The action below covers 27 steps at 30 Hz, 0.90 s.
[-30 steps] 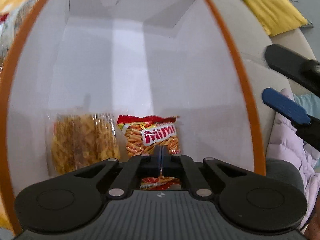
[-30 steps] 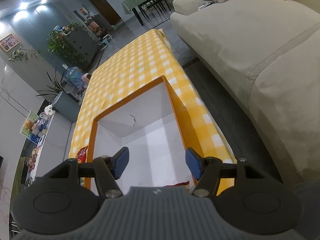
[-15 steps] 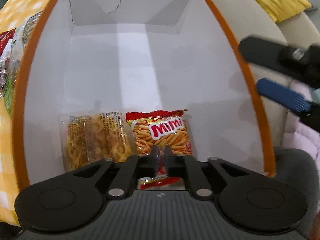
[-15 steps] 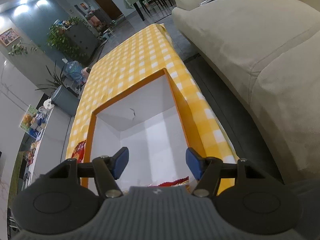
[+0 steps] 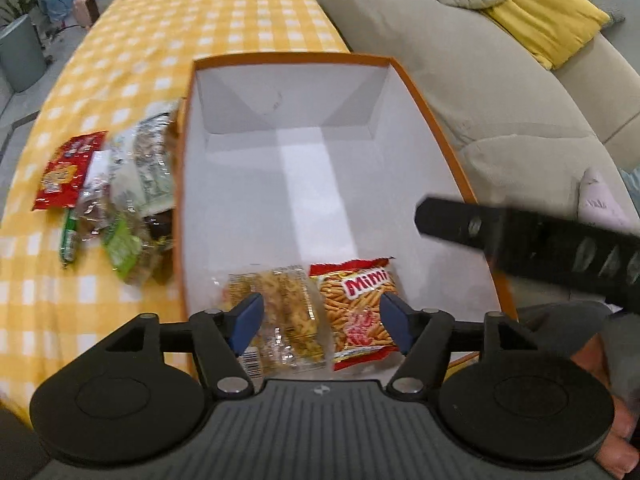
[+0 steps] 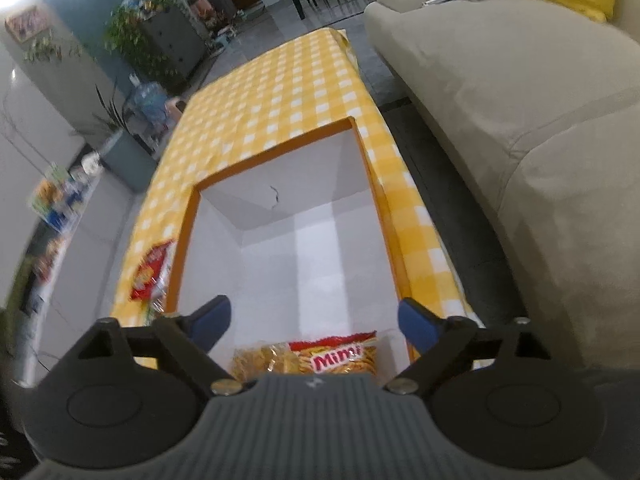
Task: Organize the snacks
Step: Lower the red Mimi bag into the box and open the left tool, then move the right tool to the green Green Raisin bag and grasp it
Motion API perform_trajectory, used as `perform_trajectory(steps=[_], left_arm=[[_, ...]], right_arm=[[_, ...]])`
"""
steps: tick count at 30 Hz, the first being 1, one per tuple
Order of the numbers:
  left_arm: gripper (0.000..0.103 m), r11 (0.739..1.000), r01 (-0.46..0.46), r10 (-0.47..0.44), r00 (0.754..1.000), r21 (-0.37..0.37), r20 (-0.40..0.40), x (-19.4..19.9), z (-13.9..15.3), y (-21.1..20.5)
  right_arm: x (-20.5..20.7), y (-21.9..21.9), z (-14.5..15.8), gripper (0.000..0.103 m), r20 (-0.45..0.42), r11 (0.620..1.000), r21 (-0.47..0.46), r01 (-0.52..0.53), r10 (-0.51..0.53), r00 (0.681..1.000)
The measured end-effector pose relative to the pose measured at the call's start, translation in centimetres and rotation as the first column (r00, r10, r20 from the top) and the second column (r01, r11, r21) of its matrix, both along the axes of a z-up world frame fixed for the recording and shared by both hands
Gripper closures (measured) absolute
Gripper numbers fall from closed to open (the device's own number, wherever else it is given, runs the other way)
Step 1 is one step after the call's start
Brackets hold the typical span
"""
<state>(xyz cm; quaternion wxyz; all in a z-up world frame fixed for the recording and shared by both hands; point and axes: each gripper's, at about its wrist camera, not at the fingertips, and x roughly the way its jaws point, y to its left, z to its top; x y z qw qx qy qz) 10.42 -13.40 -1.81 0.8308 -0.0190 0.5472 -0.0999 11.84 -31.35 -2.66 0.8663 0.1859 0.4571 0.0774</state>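
An orange-rimmed white box (image 5: pixel 436 132) stands on the yellow checked table; it also shows in the right wrist view (image 6: pixel 184 240). On its floor at the near end lie a clear bag of yellow snacks (image 5: pixel 284 312) and a red Mimi stick-snack bag (image 5: pixel 356 304), side by side; both show in the right wrist view too (image 6: pixel 256 360) (image 6: pixel 340 356). My left gripper (image 5: pixel 320 322) is open and empty above these two bags. My right gripper (image 6: pixel 312 320) is open and empty above the box's near end; its arm (image 5: pixel 532 240) crosses the right side of the left wrist view.
Loose snack packs lie on the table left of the box: a red pack (image 5: pixel 68 168), clear and green packs (image 5: pixel 132 208). The red pack shows in the right wrist view (image 6: pixel 150 270). A beige sofa (image 6: pixel 520 100) with a yellow cushion (image 5: pixel 548 16) runs along the right.
My left gripper has opened, let go of the Mimi bag on the box floor, and pulled back and up out of the box. My right gripper has drawn back a little.
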Motion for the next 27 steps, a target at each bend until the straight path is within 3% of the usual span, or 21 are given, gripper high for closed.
perform_trajectory(steps=[4, 7, 10, 14, 21, 27], left_arm=[[0.023, 1.0, -0.028, 0.028, 1.0, -0.001, 0.012, -0.4, 0.7, 1.1], [0.022, 0.999, -0.027, 0.026, 0.999, 0.028, 0.029, -0.7, 1.4, 1.9], [0.021, 0.994, -0.002, -0.004, 0.998, 0.105, 0.056, -1.1, 2.3, 2.4], [0.021, 0.991, -0.021, 0.01, 0.997, 0.131, 0.081, -1.4, 3.2, 4.1], [0.02, 0.99, -0.113, 0.105, 0.99, 0.09, 0.09, -1.2, 3.8, 9.4], [0.02, 0.97, -0.244, 0.244, 0.965, -0.009, 0.095, -1.0, 4.5, 15.9]], right_arm=[[-0.4, 2.0, 1.1, 0.003, 0.015, 0.988, -0.15, -0.03, 0.033, 0.999], [-0.4, 3.0, 1.5, 0.003, 0.001, 0.985, -0.17, -0.043, 0.044, 0.999], [-0.4, 3.8, 1.5, 0.003, -0.025, 0.981, -0.188, -0.045, 0.041, 0.999], [-0.2, 5.0, 1.5, 0.003, -0.046, 0.973, -0.228, -0.042, 0.032, 0.998], [-0.2, 8.3, 2.3, 0.003, -0.055, 0.957, -0.282, -0.065, 0.051, 0.997], [-0.2, 12.0, 2.8, 0.003, -0.037, 0.947, -0.308, -0.093, 0.086, 0.996]])
